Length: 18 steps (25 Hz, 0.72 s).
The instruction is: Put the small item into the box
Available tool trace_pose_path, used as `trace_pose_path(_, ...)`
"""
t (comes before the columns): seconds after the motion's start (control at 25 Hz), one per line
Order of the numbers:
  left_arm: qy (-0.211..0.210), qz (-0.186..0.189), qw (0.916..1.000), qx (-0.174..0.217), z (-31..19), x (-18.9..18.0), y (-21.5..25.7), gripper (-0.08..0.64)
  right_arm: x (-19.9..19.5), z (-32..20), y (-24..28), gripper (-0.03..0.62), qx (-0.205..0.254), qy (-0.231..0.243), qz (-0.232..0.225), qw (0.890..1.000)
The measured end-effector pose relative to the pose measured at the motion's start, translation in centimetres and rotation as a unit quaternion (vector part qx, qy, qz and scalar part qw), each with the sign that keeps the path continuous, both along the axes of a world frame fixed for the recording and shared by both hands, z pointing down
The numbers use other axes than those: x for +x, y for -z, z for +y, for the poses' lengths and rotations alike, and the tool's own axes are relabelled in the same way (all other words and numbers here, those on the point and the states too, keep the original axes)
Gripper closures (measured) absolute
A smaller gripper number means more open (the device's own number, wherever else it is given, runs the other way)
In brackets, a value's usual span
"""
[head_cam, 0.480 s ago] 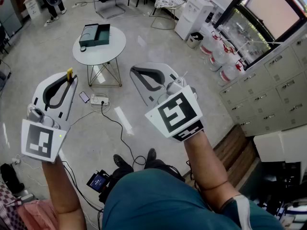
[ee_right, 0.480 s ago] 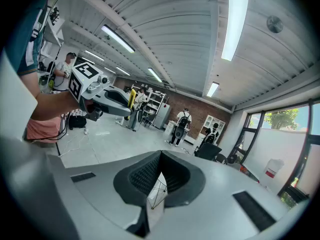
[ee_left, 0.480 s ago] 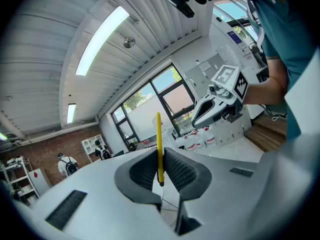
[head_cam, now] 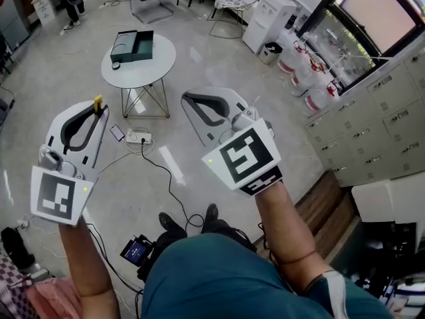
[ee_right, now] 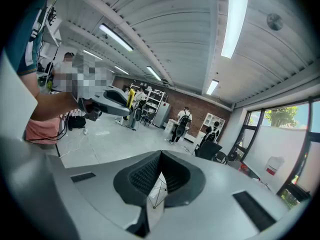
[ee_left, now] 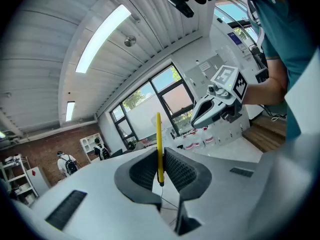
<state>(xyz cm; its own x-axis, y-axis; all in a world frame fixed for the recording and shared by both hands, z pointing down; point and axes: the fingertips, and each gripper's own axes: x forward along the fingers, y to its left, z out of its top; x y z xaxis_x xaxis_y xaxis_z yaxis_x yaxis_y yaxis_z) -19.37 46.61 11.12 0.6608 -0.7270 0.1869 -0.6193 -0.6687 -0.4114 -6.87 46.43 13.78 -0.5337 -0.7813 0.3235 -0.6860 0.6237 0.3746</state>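
No word, number or brand can be read in any of the views. Black-and-white square markers are carried on the cubes of the left gripper (head_cam: 95, 108) and the right gripper (head_cam: 189, 100). On the left marker (head_cam: 56, 198) and the right marker (head_cam: 244, 157) only block patterns are shown, no letters or digits. Red labels are seen on the water bottles (head_cam: 289, 64) by the window, and a lit blue screen (head_cam: 135, 250) is seen on a device on the floor. A blue sign (ee_left: 233, 37) is seen on the wall in the left gripper view. The print on each is too small to be made out.
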Motion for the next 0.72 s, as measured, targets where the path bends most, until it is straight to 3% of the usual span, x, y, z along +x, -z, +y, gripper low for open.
trace_pose_path(0.72, -0.029, 0.004, 0.9996, -0.005, -2.8, -3.9, -0.8, 0.503, -3.0, -3.3, -0.9, 0.554, -0.013, -0.047, -0.033, 0.998)
